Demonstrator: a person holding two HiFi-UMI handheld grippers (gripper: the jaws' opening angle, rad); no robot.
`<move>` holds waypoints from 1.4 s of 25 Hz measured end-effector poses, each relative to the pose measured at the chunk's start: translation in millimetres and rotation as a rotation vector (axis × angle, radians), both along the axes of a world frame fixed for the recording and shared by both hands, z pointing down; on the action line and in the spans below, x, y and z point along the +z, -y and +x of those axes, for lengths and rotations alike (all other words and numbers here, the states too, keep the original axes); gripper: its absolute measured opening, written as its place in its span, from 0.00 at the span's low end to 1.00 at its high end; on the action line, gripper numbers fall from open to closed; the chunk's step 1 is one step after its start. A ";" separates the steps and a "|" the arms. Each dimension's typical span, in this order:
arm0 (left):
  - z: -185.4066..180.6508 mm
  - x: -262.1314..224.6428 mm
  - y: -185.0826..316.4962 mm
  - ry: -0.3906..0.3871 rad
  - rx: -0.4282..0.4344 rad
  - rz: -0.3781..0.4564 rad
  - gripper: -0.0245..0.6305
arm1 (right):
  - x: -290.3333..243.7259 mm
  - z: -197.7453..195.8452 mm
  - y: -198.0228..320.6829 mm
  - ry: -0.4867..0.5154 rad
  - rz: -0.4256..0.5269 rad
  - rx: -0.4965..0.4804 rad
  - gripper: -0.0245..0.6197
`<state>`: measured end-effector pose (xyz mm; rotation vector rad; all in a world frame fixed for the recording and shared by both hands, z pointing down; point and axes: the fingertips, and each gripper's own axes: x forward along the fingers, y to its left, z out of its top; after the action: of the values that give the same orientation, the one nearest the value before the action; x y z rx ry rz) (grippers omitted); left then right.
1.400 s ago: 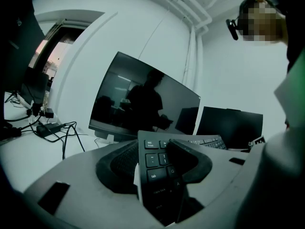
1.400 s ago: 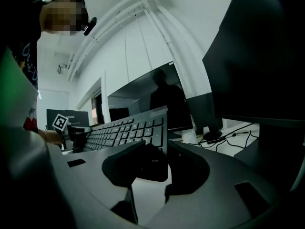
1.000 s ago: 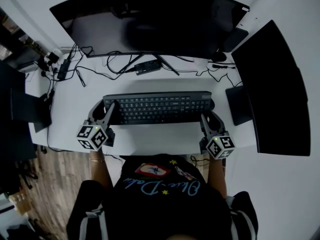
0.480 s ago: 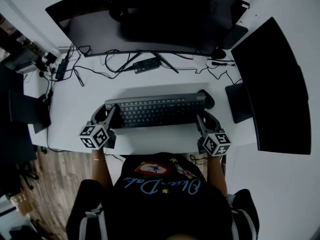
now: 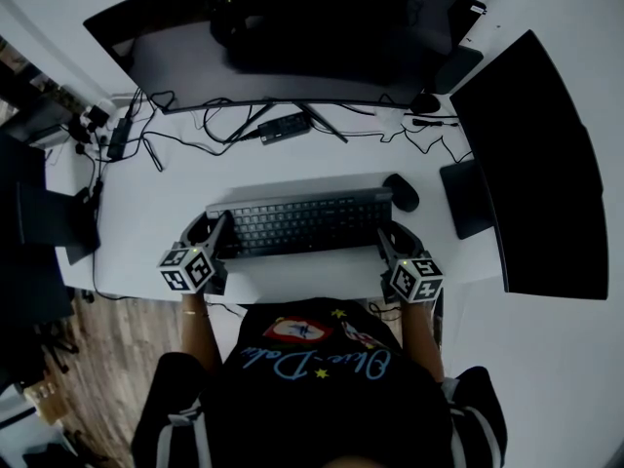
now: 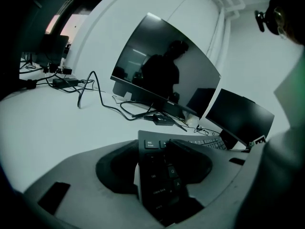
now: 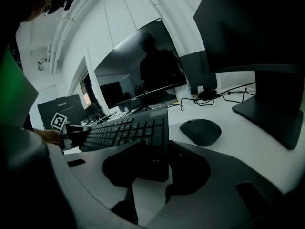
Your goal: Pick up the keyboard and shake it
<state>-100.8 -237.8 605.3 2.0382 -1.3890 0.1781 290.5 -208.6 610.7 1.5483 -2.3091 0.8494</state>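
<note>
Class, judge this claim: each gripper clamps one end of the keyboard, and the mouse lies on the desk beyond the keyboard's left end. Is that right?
No. The mouse lies on the desk beyond the keyboard's right end, as the head view shows. The rest holds: the left gripper and right gripper each clamp one end.

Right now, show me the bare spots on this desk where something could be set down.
Bare desk lies left of the keyboard, between the cables and the front edge. A free strip runs between keyboard and big monitor's stand. Crowded: right side, with mouse and side monitor's base; back left, with cables.
</note>
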 end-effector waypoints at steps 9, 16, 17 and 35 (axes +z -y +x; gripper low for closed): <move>-1.1 20.3 -4.4 0.006 -0.006 -0.059 0.32 | 17.5 -1.9 -5.9 -0.011 -0.068 0.000 0.23; 2.4 30.1 -5.3 0.014 0.000 -0.087 0.32 | 28.8 0.1 -9.2 -0.020 -0.116 0.008 0.23; 2.7 31.6 -5.5 0.016 0.001 -0.092 0.32 | 30.3 0.3 -9.6 -0.023 -0.122 0.008 0.23; 6.4 48.6 -0.1 0.093 0.003 -0.179 0.33 | 44.8 1.2 -8.0 -0.080 -0.205 0.008 0.24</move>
<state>-94.4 -237.7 653.9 1.9050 -1.3747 0.3890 291.7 -200.7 655.5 1.4768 -2.0887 0.9746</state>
